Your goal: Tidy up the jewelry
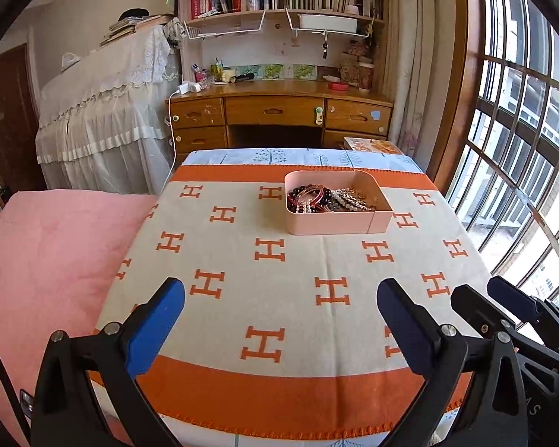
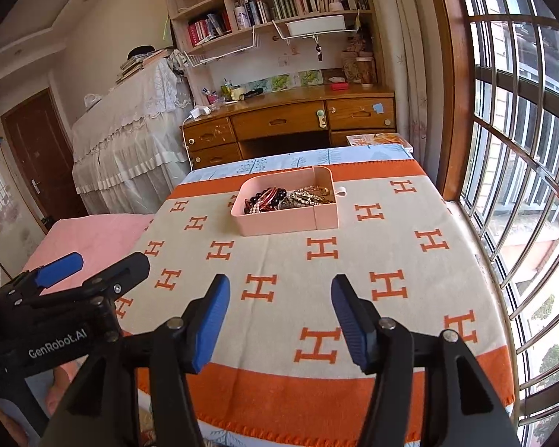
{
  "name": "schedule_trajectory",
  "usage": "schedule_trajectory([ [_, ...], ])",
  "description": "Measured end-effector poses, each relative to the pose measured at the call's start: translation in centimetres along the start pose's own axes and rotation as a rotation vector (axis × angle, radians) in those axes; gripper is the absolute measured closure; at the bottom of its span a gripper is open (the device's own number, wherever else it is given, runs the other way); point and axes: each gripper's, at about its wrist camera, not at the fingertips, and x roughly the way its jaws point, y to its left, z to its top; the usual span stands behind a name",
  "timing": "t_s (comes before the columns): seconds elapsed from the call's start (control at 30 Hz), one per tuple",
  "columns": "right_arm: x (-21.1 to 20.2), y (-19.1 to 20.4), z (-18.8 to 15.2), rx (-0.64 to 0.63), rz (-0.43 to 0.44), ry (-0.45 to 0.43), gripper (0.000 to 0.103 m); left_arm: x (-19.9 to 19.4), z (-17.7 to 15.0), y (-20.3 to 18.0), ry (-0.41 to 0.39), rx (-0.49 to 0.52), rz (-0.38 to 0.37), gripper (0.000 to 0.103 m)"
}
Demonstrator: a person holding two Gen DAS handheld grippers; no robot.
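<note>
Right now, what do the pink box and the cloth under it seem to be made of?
Pink box: likely matte plastic, with smooth thin walls, rounded corners and no grain. Cloth: apparently a woven or knitted blanket, soft and matte, with orange H motifs and a stitched edge.

The left gripper (image 1: 281,303) points downward over the near edge of the table, its jaws spread wide with nothing between them. The right gripper (image 2: 279,298) sits just beside it, angled down the same way, jaws apart and empty, blue pads (image 2: 210,326) facing inward.
</note>
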Motion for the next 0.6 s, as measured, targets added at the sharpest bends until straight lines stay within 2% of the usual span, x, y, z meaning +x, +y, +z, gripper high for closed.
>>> schedule_trajectory([
  [0.2,-1.1,0.1,-0.1,-0.01,-0.002,-0.048,0.046,-0.7,-0.2,-0.7,-0.02,0.015,0.018,0.001],
  [0.6,-1.3,0.2,-0.3,-0.004,0.012,-0.043,0.046,-1.0,-0.8,-0.8,-0.014,0.008,0.038,0.001],
])
